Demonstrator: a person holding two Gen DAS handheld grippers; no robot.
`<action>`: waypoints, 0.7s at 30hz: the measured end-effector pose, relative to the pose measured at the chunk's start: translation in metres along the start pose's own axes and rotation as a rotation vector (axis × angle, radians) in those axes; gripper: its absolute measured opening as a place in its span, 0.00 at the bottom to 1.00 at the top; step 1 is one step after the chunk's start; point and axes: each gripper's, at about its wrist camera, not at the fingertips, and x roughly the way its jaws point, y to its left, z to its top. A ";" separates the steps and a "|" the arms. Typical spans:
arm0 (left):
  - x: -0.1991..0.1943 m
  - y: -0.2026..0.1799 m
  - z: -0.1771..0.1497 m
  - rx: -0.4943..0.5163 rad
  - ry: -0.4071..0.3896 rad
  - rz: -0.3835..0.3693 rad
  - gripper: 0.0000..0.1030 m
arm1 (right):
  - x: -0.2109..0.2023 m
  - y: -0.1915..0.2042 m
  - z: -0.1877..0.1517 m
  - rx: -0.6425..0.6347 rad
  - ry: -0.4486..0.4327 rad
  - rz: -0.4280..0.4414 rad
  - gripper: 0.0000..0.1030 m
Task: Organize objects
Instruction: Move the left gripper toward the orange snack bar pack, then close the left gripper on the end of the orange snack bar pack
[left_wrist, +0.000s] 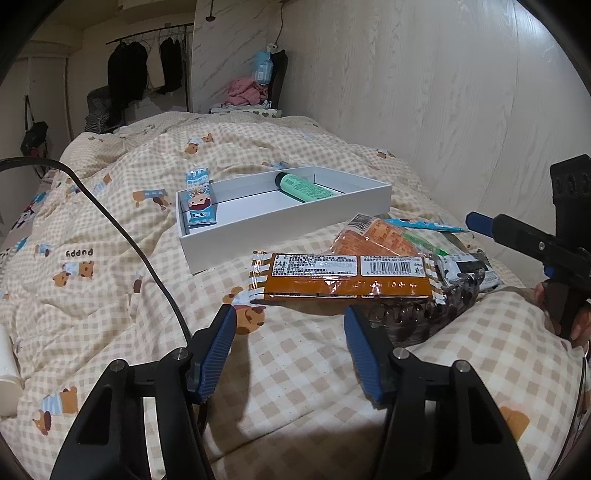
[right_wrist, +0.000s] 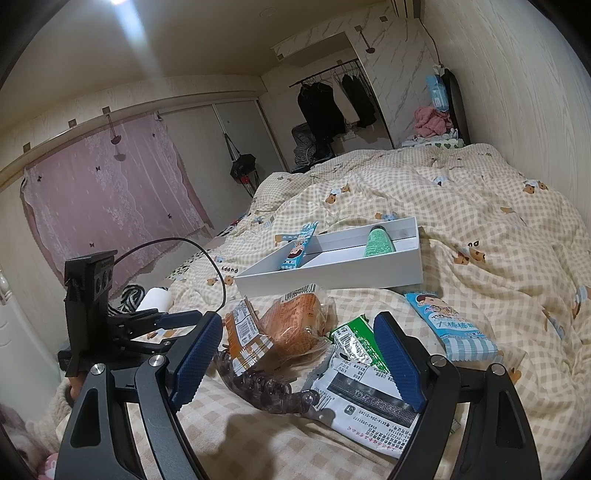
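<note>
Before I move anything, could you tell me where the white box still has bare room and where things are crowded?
The white box is bare across its middle, between the blue snack packet at one end and the green tube at the other. The crowded spot is the quilt in front of it, where the brown packet, orange bag and hair claw overlap.

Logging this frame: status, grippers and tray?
Left gripper open, empty. Right gripper open over snack pile. White tray holds two items. Nothing blocking.

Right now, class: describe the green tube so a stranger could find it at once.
On the checked quilt lies a white tray. The green tube lies in its far compartment, black cap pointing away. It is the only tube; everything else is a flat packet.
</note>
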 end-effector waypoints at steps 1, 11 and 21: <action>0.000 0.000 0.000 0.000 0.000 0.001 0.62 | 0.000 0.000 0.000 0.000 0.000 0.000 0.82; 0.000 -0.001 -0.001 -0.004 0.014 -0.014 0.52 | 0.000 -0.001 0.000 0.000 0.000 0.001 0.82; 0.003 0.002 -0.002 -0.020 0.039 -0.039 0.43 | 0.001 0.000 -0.001 0.000 -0.001 0.002 0.82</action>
